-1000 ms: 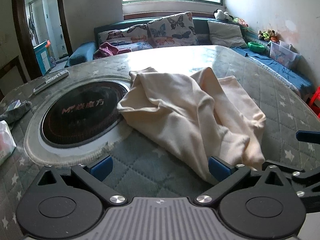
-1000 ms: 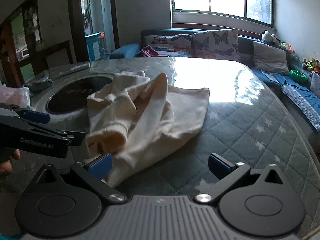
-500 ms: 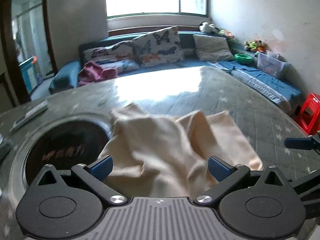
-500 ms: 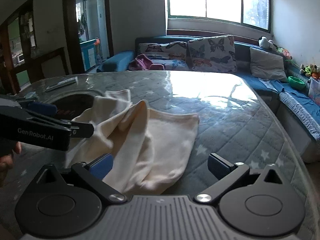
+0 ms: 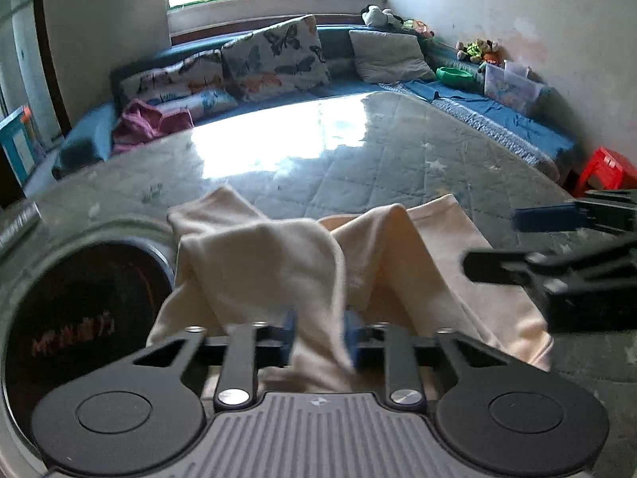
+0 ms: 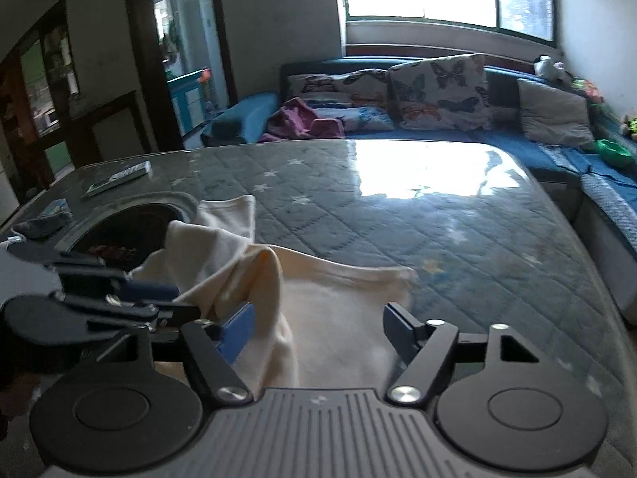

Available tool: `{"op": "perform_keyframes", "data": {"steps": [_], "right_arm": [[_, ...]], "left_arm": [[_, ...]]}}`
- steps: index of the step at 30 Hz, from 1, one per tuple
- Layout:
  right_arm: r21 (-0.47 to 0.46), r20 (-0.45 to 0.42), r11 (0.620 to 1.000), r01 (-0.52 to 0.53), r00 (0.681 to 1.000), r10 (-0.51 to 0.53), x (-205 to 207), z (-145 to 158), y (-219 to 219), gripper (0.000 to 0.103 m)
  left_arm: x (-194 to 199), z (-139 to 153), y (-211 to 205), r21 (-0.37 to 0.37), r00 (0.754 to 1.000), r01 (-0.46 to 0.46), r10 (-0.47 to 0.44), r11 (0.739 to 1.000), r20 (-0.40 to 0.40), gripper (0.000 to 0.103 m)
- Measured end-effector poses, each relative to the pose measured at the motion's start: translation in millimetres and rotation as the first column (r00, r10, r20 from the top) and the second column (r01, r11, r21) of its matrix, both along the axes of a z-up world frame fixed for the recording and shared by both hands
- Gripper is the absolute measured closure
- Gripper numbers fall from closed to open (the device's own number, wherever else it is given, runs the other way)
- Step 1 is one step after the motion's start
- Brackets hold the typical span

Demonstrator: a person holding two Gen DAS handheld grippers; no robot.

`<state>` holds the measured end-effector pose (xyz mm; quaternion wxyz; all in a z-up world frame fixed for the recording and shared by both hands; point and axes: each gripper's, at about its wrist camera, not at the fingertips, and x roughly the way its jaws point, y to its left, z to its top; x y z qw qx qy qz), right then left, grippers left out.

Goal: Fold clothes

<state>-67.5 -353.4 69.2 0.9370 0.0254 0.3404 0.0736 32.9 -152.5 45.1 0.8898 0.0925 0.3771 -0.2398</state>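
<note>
A crumpled cream-coloured fabric garment (image 5: 286, 263) lies bunched on the grey-green quilted, star-patterned table cover (image 5: 358, 175), its near edge at the rim of the round dark glass cooktop (image 5: 79, 306) set into the table. The left gripper (image 5: 318, 338) has just been closing, and its blue pads now pinch a raised fold of the garment between them. The right gripper (image 6: 318, 330) has also been closing, yet its jaws are apart: the left blue pad (image 6: 239, 332) sits against a ridge of cloth, while the other finger stands clear over flatter fabric. From here, with the blur, I can't be sure that pad actually presses the fold. Behind the table runs a blue corner sofa (image 6: 458, 135) with butterfly-print cushions (image 6: 442, 91).
</note>
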Motion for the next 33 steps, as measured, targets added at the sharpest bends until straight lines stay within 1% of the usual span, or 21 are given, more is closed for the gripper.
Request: {"op": "perform_keyframes", "data": {"steps": [1, 6, 7, 8, 10, 11, 13, 14, 16, 17, 19, 21, 23, 25, 27, 28, 29, 30, 31, 32, 33], "right_arm": [[0.003, -0.004, 1.000, -0.012, 1.000, 0.012, 5, -1, 3, 0.039], [0.037, -0.036, 0.998, -0.057, 0.998, 0.058, 29, -11, 19, 0.057], [0.044, -0.041, 0.997, -0.065, 0.997, 0.067, 34, -13, 22, 0.065], [0.033, -0.040, 0.997, -0.069, 0.997, 0.071, 38, -16, 27, 0.068], [0.031, -0.044, 0.996, -0.084, 0.995, 0.085, 43, -20, 31, 0.087], [0.029, -0.040, 0.996, -0.088, 0.995, 0.089, 46, -23, 33, 0.088], [0.016, -0.026, 0.997, -0.073, 0.997, 0.073, 45, -23, 33, 0.096], [0.022, -0.011, 0.997, -0.071, 0.997, 0.072, 43, -21, 32, 0.096], [0.015, 0.007, 0.998, -0.057, 0.998, 0.057, 37, -17, 29, 0.100], [-0.007, 0.029, 0.999, -0.038, 0.999, 0.038, 32, -13, 26, 0.100], [-0.004, 0.050, 1.000, -0.015, 0.999, 0.015, 25, -6, 19, 0.100], [-0.006, 0.066, 1.000, 0.006, 0.998, -0.006, 16, -1, 11, 0.100], [-0.014, 0.076, 1.000, 0.021, 0.997, -0.020, 9, 3, 4, 0.100], [-0.018, 0.085, 0.999, 0.038, 0.996, -0.037, 3, 7, -3, 0.100], [-0.015, 0.095, 0.998, 0.054, 0.994, -0.052, -3, 10, -10, 0.100], [-0.016, 0.101, 0.998, 0.067, 0.993, -0.065, -8, 11, -15, 0.100], [-0.016, 0.107, 0.997, 0.080, 0.991, -0.078, -13, 13, -19, 0.100], [-0.017, 0.114, 0.995, 0.094, 0.989, -0.091, -18, 14, -24, 0.100], [-0.017, 0.120, 0.994, 0.107, 0.987, -0.104, -24, 16, -29, 0.100], [-0.018, 0.129, 0.992, 0.128, 0.984, -0.125, -33, 17, -36, 0.100], [-0.018, 0.137, 0.989, 0.150, 0.980, -0.146, -41, 18, -42, 0.100]], "left_arm": [[-2, 0, 6, -0.009, 1.000, -0.003, 0.003, 1.000, -0.001, 0.093], [-16, 5, 39, -0.064, 0.999, -0.040, 0.041, 0.997, 0.006, 0.098], [-20, 7, 46, -0.074, 0.999, -0.050, 0.051, 0.996, 0.008, 0.099], [-23, 9, 53, -0.083, 0.998, -0.061, 0.062, 0.995, 0.010, 0.099], [-30, 11, 67, -0.095, 0.996, -0.086, 0.088, 0.992, 0.011, 0.099], [-32, 12, 72, -0.095, 0.995, -0.100, 0.101, 0.990, 0.010, 0.100], [-36, 17, 81, -0.109, 0.994, -0.106, 0.107, 0.988, 0.007, 0.099], [-37, 20, 82, -0.123, 0.995, -0.102, 0.103, 0.987, 0.002, 0.098], [-37, 26, 82, -0.150, 0.996, -0.091, 0.091, 0.985, -0.006, 0.094], [-35, 29, 78, -0.156, 0.996, -0.085, 0.085, 0.984, -0.003, 0.089], [-31, 32, 65, -0.151, 0.998, -0.058, 0.061, 0.987, 0.017, 0.077], [-25, 34, 48, -0.141, 0.998, -0.034, 0.039, 0.989, 0.038, 0.049], [-13, 31, 30, -0.124, 0.999, -0.014, 0.019, 0.992, 0.044, 0.047], [1, 22, 15, -0.086, 0.999, -0.010, 0.013, 0.996, 0.035, 0.048], [14, 11, 3, -0.050, 1.000, -0.015, 0.016, 0.999, 0.013, 0.050], [19, 6, 0, -0.035, 1.000, -0.020, 0.020, 0.999, 0.000, 0.054], [23, 1, -1, -0.024, 1.000, -0.026, 0.025, 0.999, -0.011, 0.072], [26, -4, -1, -0.015, 0.999, -0.031, 0.031, 0.999, -0.022, 0.085], [27, -6, 1, -0.017, 0.999, -0.037, 0.036, 0.999, -0.024, 0.088], [26, -7, 5, -0.023, 0.999, -0.043, 0.042, 0.999, -0.021, 0.094], [26, -8, 9, -0.028, 0.999, -0.048, 0.048, 0.998, -0.017, 0.095]]}}
